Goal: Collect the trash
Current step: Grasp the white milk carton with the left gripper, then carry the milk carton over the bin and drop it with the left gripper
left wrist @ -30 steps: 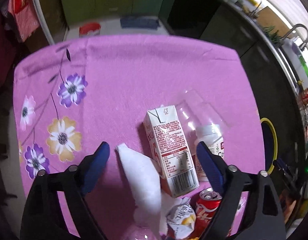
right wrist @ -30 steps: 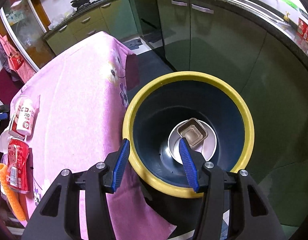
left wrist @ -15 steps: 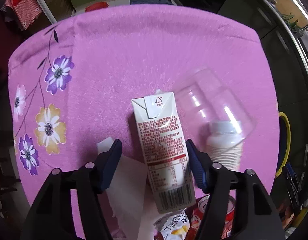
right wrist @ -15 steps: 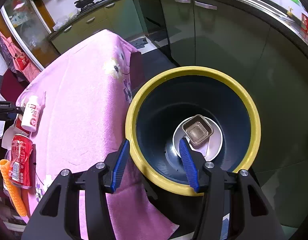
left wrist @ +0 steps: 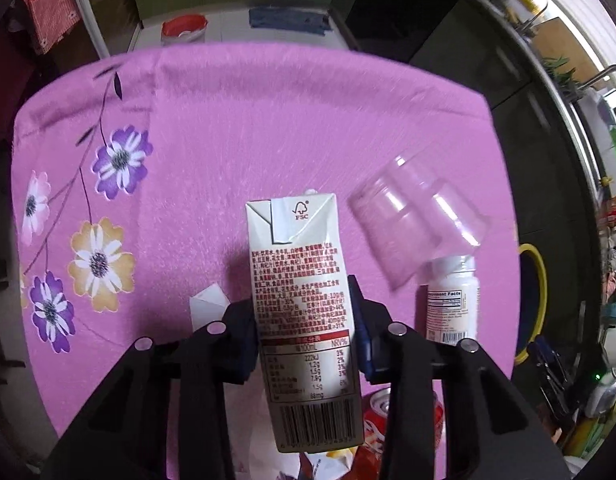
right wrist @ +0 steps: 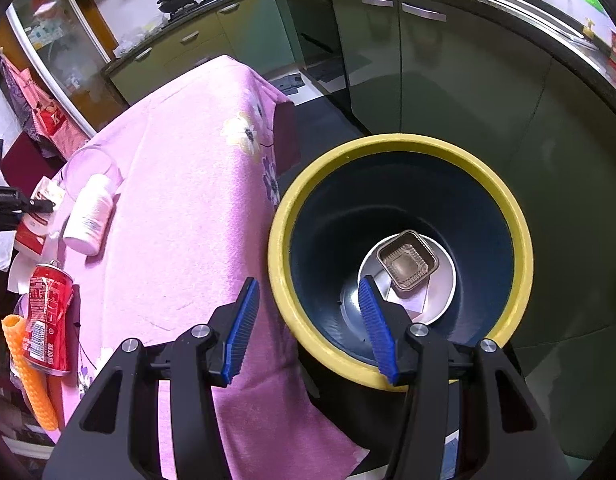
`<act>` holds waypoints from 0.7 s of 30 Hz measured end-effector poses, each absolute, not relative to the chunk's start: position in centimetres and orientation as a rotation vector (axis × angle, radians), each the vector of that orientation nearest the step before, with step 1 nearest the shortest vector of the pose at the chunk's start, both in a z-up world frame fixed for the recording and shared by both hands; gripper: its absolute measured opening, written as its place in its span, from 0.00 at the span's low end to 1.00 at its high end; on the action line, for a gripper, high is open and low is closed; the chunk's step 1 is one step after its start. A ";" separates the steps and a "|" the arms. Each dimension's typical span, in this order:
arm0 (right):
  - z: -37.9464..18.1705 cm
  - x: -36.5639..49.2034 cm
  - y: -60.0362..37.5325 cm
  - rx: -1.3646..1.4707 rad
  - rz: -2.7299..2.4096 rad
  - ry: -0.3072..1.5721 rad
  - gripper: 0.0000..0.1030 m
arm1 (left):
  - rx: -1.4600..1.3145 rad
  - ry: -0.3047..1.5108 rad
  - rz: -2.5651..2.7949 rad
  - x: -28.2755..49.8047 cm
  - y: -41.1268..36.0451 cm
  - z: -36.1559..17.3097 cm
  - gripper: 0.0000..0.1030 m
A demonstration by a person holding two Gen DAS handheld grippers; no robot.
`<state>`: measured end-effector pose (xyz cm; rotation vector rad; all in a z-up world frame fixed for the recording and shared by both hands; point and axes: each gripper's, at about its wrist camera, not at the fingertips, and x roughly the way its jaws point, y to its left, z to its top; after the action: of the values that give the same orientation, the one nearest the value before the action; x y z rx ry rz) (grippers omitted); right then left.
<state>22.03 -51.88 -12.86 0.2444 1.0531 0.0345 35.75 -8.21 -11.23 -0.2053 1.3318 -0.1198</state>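
Note:
A white milk carton point(left wrist: 300, 264) with red print lies on the pink flowered tablecloth point(left wrist: 268, 120). My left gripper point(left wrist: 304, 320) is closing on it, and both blue pads touch its sides. Beside the carton lie a clear plastic cup point(left wrist: 420, 224), a white pill bottle point(left wrist: 452, 304), a red can point(left wrist: 382, 412) and a white tissue point(left wrist: 208, 304). My right gripper point(right wrist: 308, 320) stands open above the near rim of a yellow-rimmed dark bin point(right wrist: 408, 140), holding nothing. In the bin lie a foil tray point(right wrist: 408, 268) and a white dish point(right wrist: 444, 292).
The bin stands on the floor off the table's right edge, in front of green kitchen cabinets point(right wrist: 388, 60). In the right wrist view an orange ribbed piece point(right wrist: 28, 376) lies by the red can point(right wrist: 48, 316). A snack wrapper point(left wrist: 328, 460) lies under the carton's near end.
My left gripper has slid from astride the tissue and carton to the carton alone, and its jaws have narrowed onto it. The right gripper stays over the bin.

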 end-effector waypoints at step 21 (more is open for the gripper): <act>-9.9 18.6 -55.0 0.239 -0.055 0.980 0.50 | 0.023 1.086 -0.517 28.9 -22.8 0.3 0.36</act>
<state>18.63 -55.00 -9.88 0.2392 0.9796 -0.0552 28.86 -22.81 0.34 0.0230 1.0856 -0.5173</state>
